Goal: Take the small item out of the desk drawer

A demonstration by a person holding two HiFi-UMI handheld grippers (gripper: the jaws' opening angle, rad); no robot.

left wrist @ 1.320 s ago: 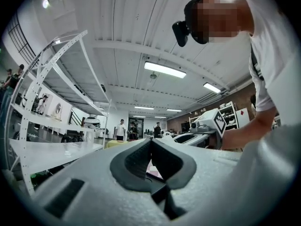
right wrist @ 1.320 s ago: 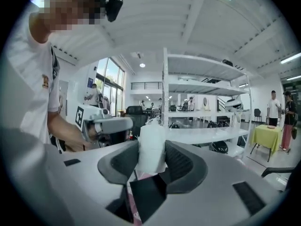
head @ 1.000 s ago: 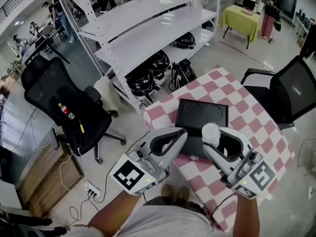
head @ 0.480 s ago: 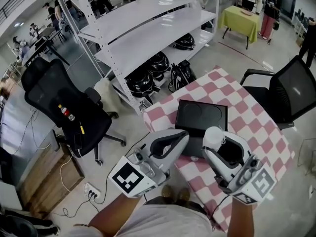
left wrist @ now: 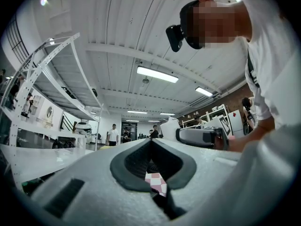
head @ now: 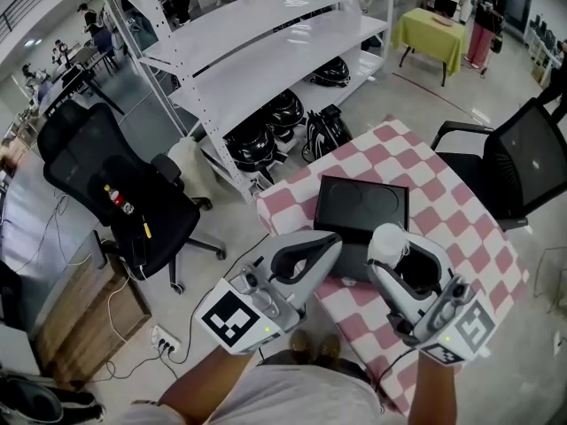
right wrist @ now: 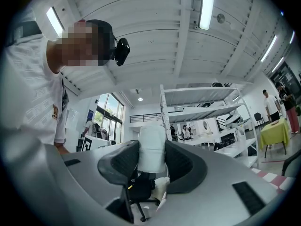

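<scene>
A small white cylinder (head: 386,235) stands upright between the pads of my right gripper (head: 390,248), which is shut on it above the near part of the desk. In the right gripper view the white cylinder (right wrist: 151,138) fills the gap of the right gripper (right wrist: 151,150). My left gripper (head: 330,244) hovers just to the left, with its tips together and nothing held. In the left gripper view, pink check cloth shows through the curved pads of the left gripper (left wrist: 151,147). The black drawer (head: 361,204) lies past both grippers on the pink-and-white checked desk (head: 461,211).
A black office chair (head: 111,193) stands at the left and another black chair (head: 532,166) at the right of the desk. White metal shelving (head: 266,51) with dark helmets (head: 266,131) is behind it. A green-covered table (head: 434,34) and people stand far back.
My right gripper has shifted slightly right and toward me with the white cylinder still in it. The left gripper has barely moved.
</scene>
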